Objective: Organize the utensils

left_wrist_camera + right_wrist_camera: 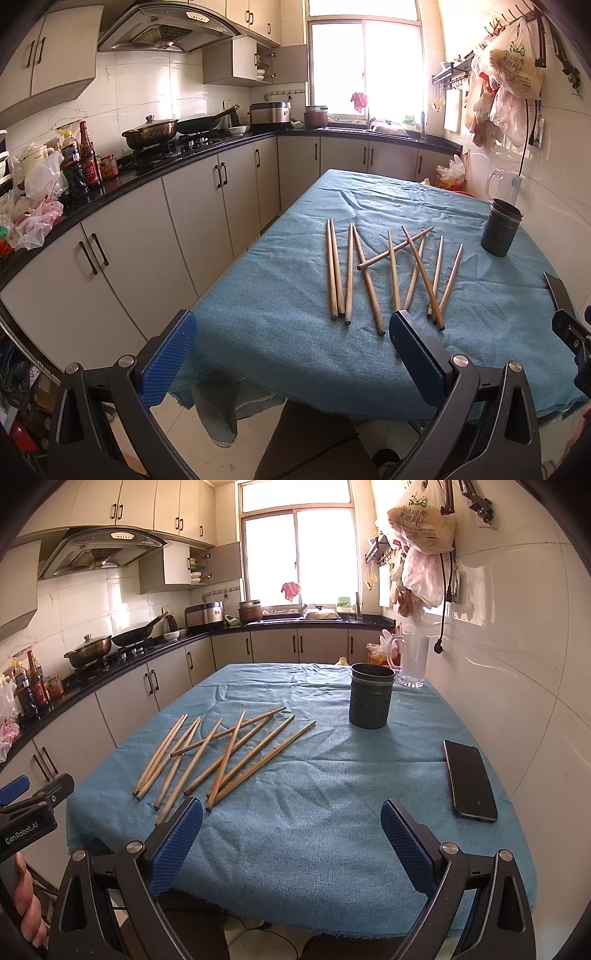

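Several wooden chopsticks point(391, 273) lie loose and partly crossed on the blue tablecloth point(295, 332); the right wrist view has the chopsticks point(225, 757) left of centre. A dark perforated utensil holder point(500, 232) stands upright at the far right, and the same holder point(371, 696) is seen beyond the sticks. My left gripper point(291, 328) hangs open at the near table edge, just short of the stick ends. My right gripper point(291, 814) is open over bare cloth point(314, 834), right of the sticks. Neither holds anything.
A black phone point(470, 780) lies flat near the table's right edge. A clear glass pitcher point(413, 659) stands behind the holder by the tiled wall. Kitchen cabinets and a counter point(155, 170) with pots and bottles run along the left. Plastic bags point(506, 77) hang on the right wall.
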The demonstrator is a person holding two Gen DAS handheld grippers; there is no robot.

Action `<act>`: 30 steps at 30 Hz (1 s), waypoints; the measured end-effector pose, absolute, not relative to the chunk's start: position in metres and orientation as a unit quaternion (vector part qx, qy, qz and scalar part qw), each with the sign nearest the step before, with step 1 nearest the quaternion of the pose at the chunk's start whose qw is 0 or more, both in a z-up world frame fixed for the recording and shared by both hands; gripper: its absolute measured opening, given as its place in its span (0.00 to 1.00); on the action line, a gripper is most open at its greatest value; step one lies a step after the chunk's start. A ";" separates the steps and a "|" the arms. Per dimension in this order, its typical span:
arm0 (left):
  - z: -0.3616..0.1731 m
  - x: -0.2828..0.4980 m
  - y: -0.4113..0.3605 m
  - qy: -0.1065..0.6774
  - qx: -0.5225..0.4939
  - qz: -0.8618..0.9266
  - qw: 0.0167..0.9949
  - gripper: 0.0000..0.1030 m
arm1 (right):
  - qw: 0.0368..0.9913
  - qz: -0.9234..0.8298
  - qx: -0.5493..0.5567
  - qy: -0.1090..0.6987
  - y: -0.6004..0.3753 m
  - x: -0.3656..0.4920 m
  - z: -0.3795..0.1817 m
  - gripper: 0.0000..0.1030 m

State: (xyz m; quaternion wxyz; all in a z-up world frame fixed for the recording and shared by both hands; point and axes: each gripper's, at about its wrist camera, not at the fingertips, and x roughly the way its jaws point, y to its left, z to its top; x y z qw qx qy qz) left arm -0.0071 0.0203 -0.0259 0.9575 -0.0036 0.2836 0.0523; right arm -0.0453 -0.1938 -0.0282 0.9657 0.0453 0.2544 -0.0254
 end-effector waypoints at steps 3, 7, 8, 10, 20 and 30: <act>-0.019 -0.005 0.020 0.283 -0.003 0.051 0.958 1.00 | 0.965 -0.026 0.047 0.256 -0.194 -0.045 -0.030 0.96; -0.019 -0.005 0.021 0.283 -0.003 0.051 0.958 1.00 | 0.965 -0.025 0.049 0.258 -0.195 -0.044 -0.030 0.96; -0.019 -0.005 0.020 0.283 -0.003 0.051 0.958 1.00 | 0.964 -0.025 0.049 0.259 -0.195 -0.044 -0.030 0.96; -0.019 -0.005 0.021 0.283 -0.003 0.051 0.958 1.00 | 0.964 -0.025 0.050 0.259 -0.195 -0.044 -0.031 0.96; -0.022 -0.005 0.022 0.285 -0.004 0.052 0.957 1.00 | 0.962 -0.022 0.052 0.267 -0.195 -0.042 -0.033 0.95; -0.027 -0.004 0.027 0.289 -0.011 0.049 0.956 1.00 | 0.960 -0.017 0.054 0.273 -0.196 -0.038 -0.033 0.93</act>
